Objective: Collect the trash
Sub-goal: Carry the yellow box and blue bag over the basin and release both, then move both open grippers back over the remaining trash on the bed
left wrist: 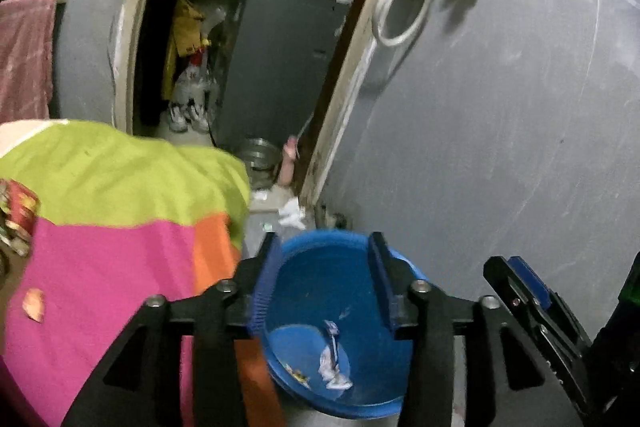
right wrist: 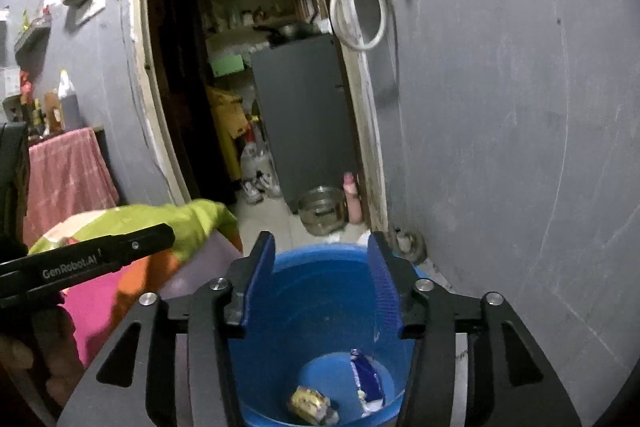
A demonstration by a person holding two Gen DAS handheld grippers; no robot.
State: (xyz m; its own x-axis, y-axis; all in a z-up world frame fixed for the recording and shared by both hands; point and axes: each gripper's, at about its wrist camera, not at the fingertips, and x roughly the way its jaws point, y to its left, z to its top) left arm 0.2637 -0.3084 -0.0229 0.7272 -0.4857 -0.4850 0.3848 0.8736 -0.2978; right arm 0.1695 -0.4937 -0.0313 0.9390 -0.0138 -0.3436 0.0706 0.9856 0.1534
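I hold both grippers, left [left wrist: 324, 279] and right [right wrist: 318, 279], jaws released and empty, over the blue bin [right wrist: 320, 311], where two wrappers, apparently dropped, lie.

Smooth blue plastic bin [right wrist: 320, 299] holds crinkled glossy wrappers [right wrist: 366, 383] beside matt grey scuffed wall [right wrist: 500, 147] and bright cloth [left wrist: 120, 219].
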